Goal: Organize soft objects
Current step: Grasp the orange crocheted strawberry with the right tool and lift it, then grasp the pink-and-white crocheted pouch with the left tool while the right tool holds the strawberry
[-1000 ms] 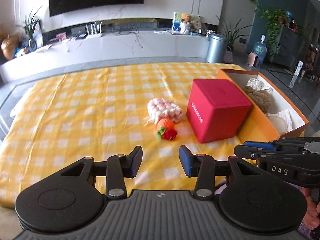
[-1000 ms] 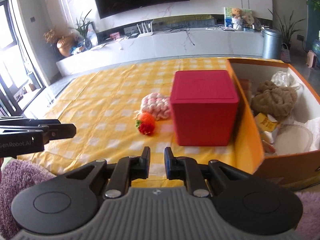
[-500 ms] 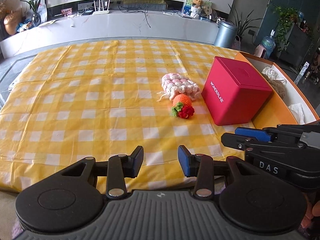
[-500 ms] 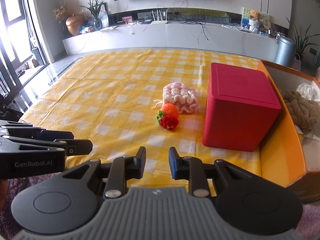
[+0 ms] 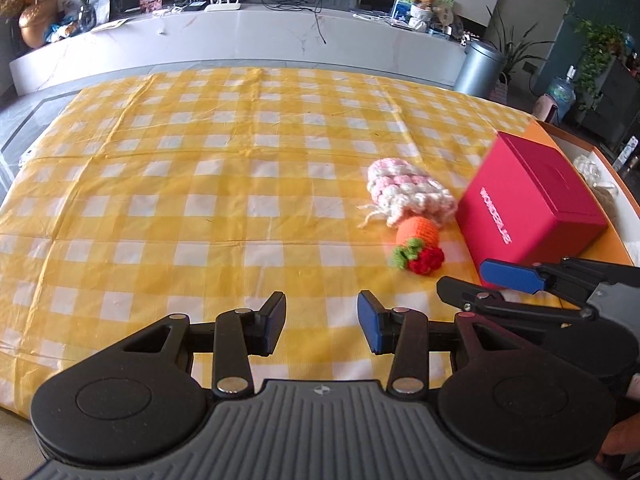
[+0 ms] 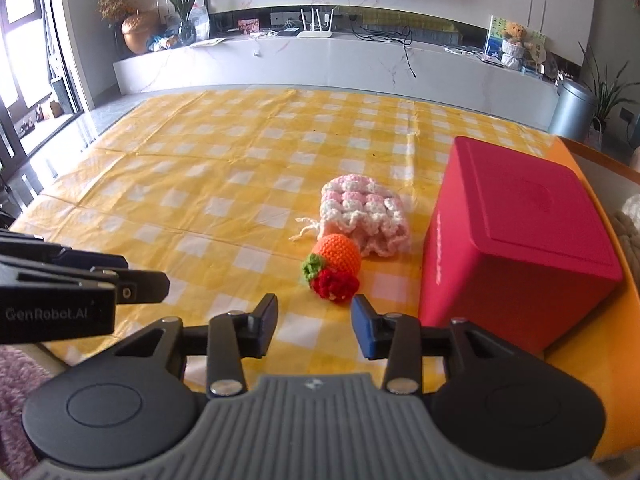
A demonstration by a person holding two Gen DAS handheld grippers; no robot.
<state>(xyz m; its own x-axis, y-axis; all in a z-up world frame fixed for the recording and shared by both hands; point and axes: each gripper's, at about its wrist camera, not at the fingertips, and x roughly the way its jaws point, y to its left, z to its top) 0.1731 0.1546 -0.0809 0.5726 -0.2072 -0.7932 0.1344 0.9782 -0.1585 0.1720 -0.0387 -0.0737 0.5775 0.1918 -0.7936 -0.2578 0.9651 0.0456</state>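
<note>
The left hand-held gripper (image 5: 322,328) hangs over the near edge of the yellow checked cloth (image 5: 200,184) with its jaws about half apart, and nothing is between them. The right hand-held gripper (image 6: 314,328) is over the same edge; its jaws are opening and the gap between them is also empty. Each gripper is seen from the side in the other camera.

On the cloth, just in front of the right hand-held gripper, lies a small crochet toy (image 6: 334,266) with an orange body, a green leaf and a red flower. It touches a pink and white knitted pouch (image 6: 366,216) that lies behind it, with a loose string at its left side. A red cube box (image 6: 516,236) stands just to the right of both. Behind the cube is an open orange box (image 5: 560,140); some pale soft things show inside it, but I cannot tell what they are
</note>
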